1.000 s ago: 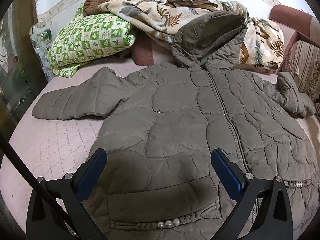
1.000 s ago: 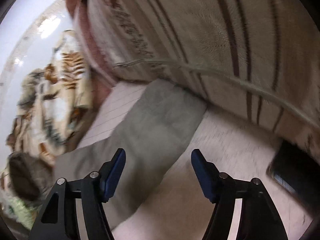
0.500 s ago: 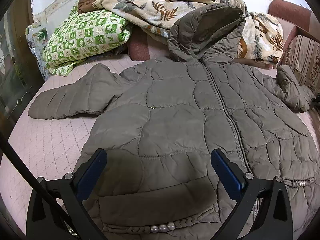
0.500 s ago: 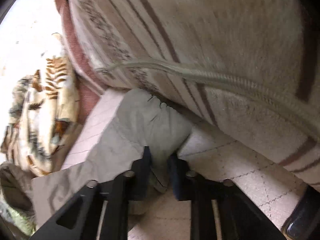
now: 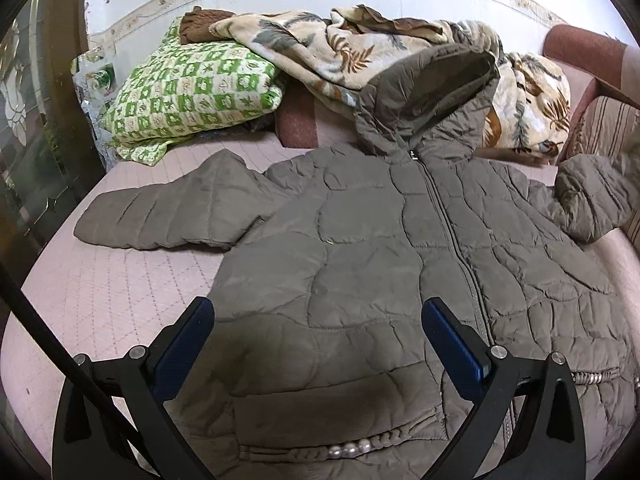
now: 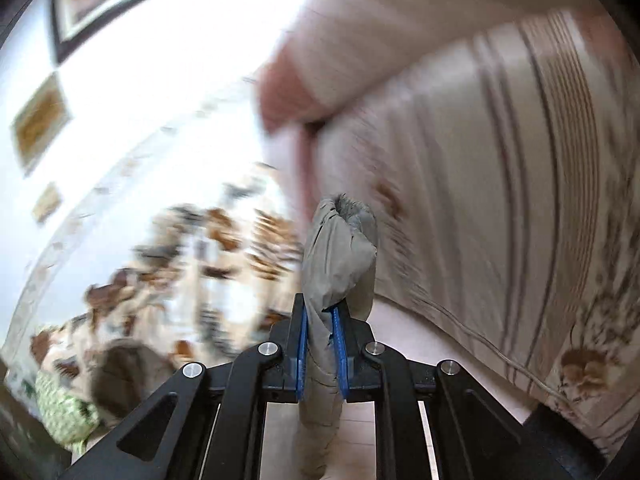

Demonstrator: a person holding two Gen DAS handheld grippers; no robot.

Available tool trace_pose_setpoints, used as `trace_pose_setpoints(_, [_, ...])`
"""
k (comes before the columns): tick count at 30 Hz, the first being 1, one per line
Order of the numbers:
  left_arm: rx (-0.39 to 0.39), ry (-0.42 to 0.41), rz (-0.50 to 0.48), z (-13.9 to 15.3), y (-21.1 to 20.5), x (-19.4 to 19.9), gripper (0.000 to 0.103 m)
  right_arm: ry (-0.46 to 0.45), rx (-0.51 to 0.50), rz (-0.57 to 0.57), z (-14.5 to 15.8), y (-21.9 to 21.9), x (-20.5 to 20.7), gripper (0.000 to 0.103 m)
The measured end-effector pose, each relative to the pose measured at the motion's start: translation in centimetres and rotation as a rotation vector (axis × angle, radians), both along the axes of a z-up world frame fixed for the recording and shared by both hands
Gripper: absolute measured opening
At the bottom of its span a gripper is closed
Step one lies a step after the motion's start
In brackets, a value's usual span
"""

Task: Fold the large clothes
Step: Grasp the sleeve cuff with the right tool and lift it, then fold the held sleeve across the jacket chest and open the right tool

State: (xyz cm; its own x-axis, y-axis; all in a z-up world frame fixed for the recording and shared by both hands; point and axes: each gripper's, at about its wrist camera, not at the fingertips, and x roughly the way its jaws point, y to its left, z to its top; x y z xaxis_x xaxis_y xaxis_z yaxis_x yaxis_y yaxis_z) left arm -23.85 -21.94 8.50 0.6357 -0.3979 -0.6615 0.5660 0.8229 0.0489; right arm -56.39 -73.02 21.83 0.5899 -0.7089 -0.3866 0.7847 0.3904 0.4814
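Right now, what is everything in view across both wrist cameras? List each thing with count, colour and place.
jacket: one, grey-brown quilted, hooded, spread front-up on the bed, zip closed.
left-side sleeve: one, same colour, lying flat out to the left in the left wrist view.
sleeve cuff: one, same colour, lifted off the bed in the right gripper.
bed cover: one, pale pink quilted, under the jacket.
pillow: one, green and white check, far left of the bed.
blanket: one, cream with brown leaf print, heaped behind the hood.
striped cushion: one, beige with brown stripes, right edge of the bed.
left gripper: open, blue pads, above the jacket's lower front.
right gripper: shut on the sleeve cuff.
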Motion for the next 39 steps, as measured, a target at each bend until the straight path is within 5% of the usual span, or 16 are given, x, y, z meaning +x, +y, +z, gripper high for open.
trace_pose_setpoints(6, [-0.027,-0.006,0.015,0.8,1.6,0.2,0.103,0.009,-0.160,0.220,8.8,9.5,6.2,0.013])
trace_pose_setpoints(10, [-0.040,-0.012,0.032,1.2,3.0,0.5,0.103,0.060,-0.210,0.380,10.0,15.9,12.8,0.013])
trace_pose_setpoints(16, [-0.068,0.006,0.066,1.5,5.7,1.5,0.103,0.199,-0.213,0.613,5.5,24.6,23.5,0.013])
trace_pose_setpoints(20, [-0.077,0.029,0.086,1.4,6.8,2.3,0.103,0.311,-0.167,0.733,-0.9,29.1,29.0,0.013])
trace_pose_setpoints(27, [-0.079,0.053,0.094,1.0,7.1,2.9,0.103,0.484,-0.068,0.835,-12.8,33.6,35.6,0.013])
trace_pose_setpoints(30, [-0.076,0.058,0.091,0.9,6.8,3.0,0.103,0.523,-0.075,0.843,-15.0,34.1,36.6,0.013])
trace_pose_setpoints(32, [-0.073,0.062,0.089,0.7,6.5,3.1,0.103,0.525,-0.061,0.865,-15.5,34.1,36.7,0.018])
trace_pose_setpoints(37, [-0.064,0.066,0.081,0.5,5.8,2.9,0.103,0.452,0.034,1.020,-14.8,33.8,35.8,0.063])
trace_pose_setpoints(39, [-0.059,0.065,0.077,0.3,5.6,2.9,0.103,0.385,0.011,0.998,-13.5,32.6,34.3,0.066])
